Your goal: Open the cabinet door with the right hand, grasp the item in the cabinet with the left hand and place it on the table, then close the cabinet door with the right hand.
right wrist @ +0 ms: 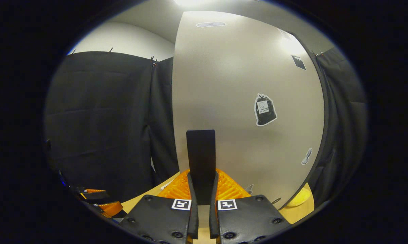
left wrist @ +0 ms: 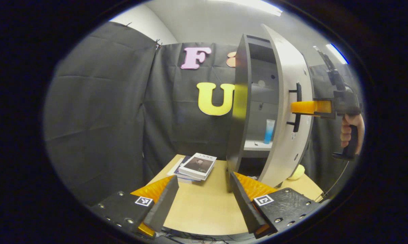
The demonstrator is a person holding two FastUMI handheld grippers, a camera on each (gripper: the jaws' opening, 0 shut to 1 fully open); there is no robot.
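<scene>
Two fingers of the left gripper point(left wrist: 204, 198) stand wide apart at the bottom of the left gripper view, holding nothing, low over the table point(left wrist: 204, 210). A stack of books point(left wrist: 197, 166) lies on the table ahead of them, just left of the cabinet point(left wrist: 241, 108). The cabinet stands on the table's far right part, and its door point(left wrist: 288, 101) is swung partly open, edge-on to this camera. Through the gap, a tube point(left wrist: 269, 131) stands upright on a shelf point(left wrist: 256, 145) inside the cabinet. The right gripper point(left wrist: 297, 107) reaches in from the right at the door's handle point(left wrist: 297, 106), with a hand point(left wrist: 351, 130) on its grip farther right; from here it is hard to tell how its fingers sit on the handle. A yellow ball point(left wrist: 298, 172) lies on the table by the door's lower edge. In the right gripper view, the right gripper point(right wrist: 204, 189) has its fingers closed together on the handle point(right wrist: 200, 159), which rises as a dark upright bar between them, against the door's pale face point(right wrist: 241, 84). Stickers point(right wrist: 265, 109) dot the door. The left gripper point(right wrist: 99, 200) shows low at the left, over the table edge point(right wrist: 136, 203), and the ball point(right wrist: 299, 198) peeks out beneath the door at the lower right.
</scene>
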